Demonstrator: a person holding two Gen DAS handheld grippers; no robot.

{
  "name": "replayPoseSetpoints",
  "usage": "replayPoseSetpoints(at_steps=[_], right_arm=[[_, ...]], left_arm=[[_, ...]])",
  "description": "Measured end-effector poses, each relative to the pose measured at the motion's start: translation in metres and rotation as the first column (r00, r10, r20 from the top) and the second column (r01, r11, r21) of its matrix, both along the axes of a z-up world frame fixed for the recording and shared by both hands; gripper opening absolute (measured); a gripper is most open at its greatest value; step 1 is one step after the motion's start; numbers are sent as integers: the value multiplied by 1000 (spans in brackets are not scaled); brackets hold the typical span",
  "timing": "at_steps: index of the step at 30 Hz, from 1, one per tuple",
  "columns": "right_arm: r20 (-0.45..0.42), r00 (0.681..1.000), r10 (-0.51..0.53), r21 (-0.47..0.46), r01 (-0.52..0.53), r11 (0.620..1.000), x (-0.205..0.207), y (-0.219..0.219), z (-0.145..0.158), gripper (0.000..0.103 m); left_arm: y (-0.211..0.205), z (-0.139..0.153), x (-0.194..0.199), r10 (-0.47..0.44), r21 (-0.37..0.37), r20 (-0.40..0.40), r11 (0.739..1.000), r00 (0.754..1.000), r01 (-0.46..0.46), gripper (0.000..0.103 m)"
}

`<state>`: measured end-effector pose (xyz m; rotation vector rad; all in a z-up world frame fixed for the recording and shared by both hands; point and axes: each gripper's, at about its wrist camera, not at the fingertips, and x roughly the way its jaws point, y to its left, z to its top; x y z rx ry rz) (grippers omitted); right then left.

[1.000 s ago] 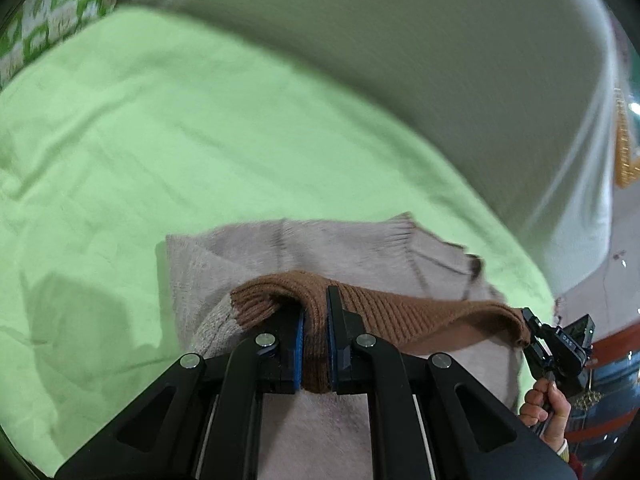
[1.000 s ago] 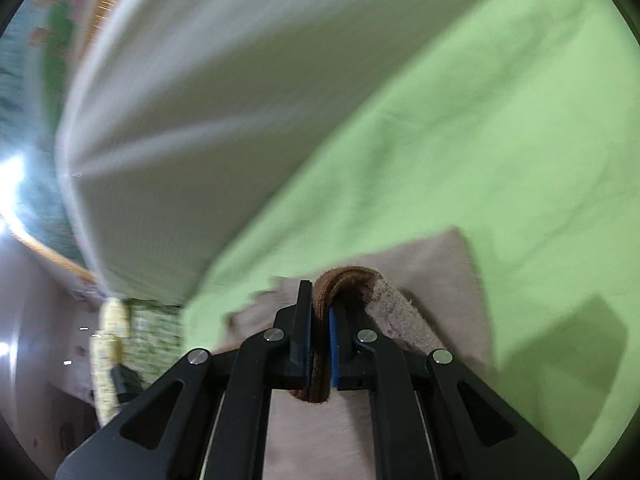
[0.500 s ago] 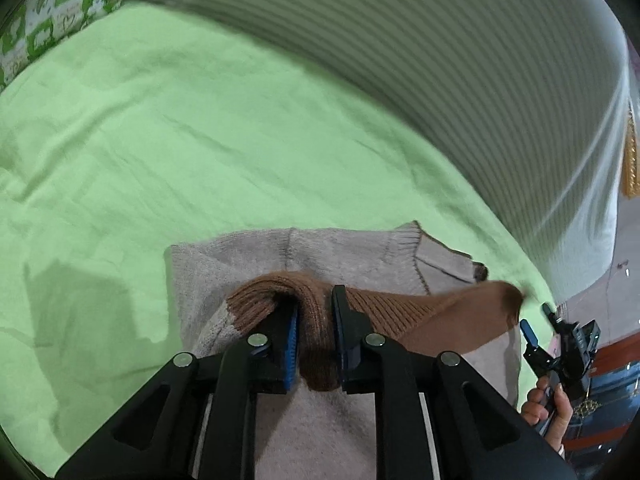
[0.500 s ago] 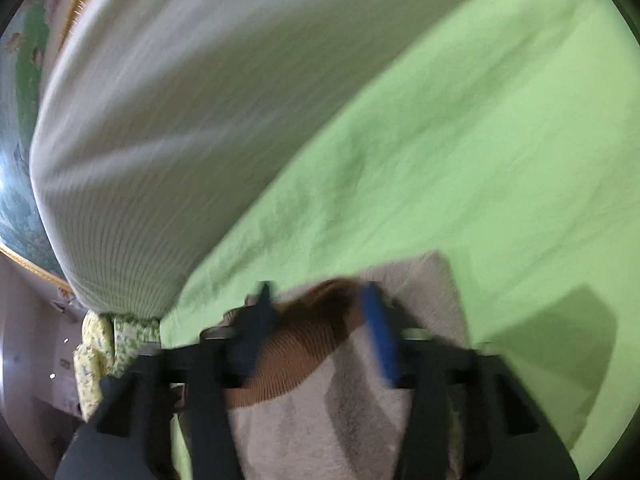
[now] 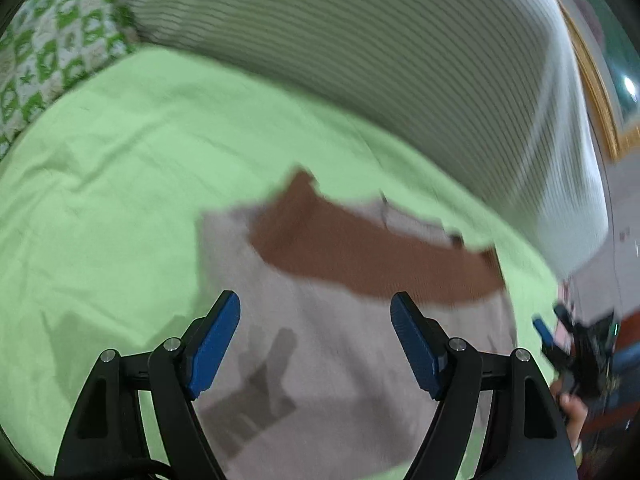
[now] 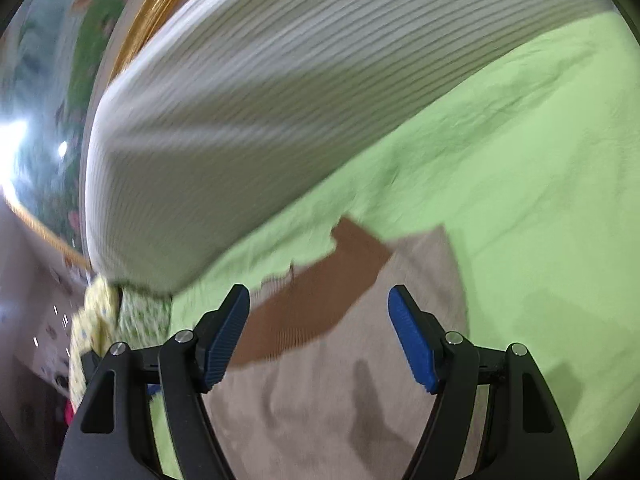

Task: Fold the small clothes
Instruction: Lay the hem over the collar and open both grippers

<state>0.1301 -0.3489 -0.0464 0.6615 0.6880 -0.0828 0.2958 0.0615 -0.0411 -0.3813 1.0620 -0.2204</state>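
Tongs on both sides are released, each pair spread wide with nothing between the blue pads. From the left wrist view, the left tongs (image 5: 315, 340) hover above the near part of a small sweater (image 5: 360, 360), pointing forward and down at it; their shadow falls on the beige knit just below them. The sweater lies flat on a light green bedsheet (image 5: 120, 200), its brown ribbed band (image 5: 368, 260) folded up across the far part of the beige body. The band runs slantwise from the upper left to the right edge of the garment. At the far right of this view the right tongs (image 5: 554, 326) show small and blurred, beside the sweater's right edge, with the person's right hand (image 5: 572, 410) gripping the handle below them.

From the right wrist view, the right tongs (image 6: 318, 332) hang over the same sweater (image 6: 320, 400), tilted toward the brown band (image 6: 320, 300), which lies just beyond the fingertips and apart from them. A large striped white pillow (image 6: 260, 100) rests on the bed behind the sweater. A green patterned quilt (image 5: 44, 48) sits at the upper left corner of the left view.
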Motion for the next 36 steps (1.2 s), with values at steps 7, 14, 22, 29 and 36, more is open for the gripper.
replayPoseSetpoints(at_steps=[7,14,22,29,36], right_arm=[[-95,978,186,-109,-196,975,13,61,-21,73],[-180,880,439,-155,-466,871,40,105,-45,73],[-433,859,274,-545,-491,679,78,115,-81,68],[-378,918,122,-572,-335,748,100,68,-73,63],[-286,950,128,-399,-239,885,81,38,-56,63]], left_arm=[[-73,-23,-42,-205,66,-26,976,978,207,78],[-103,-50,-41,-283,160,-40,945,958,286,78],[-99,-62,-4,-207,363,-8,911,978,196,78],[-74,-73,31,-108,433,8,897,994,94,80],[-53,-63,17,-91,408,9,909,996,80,78]])
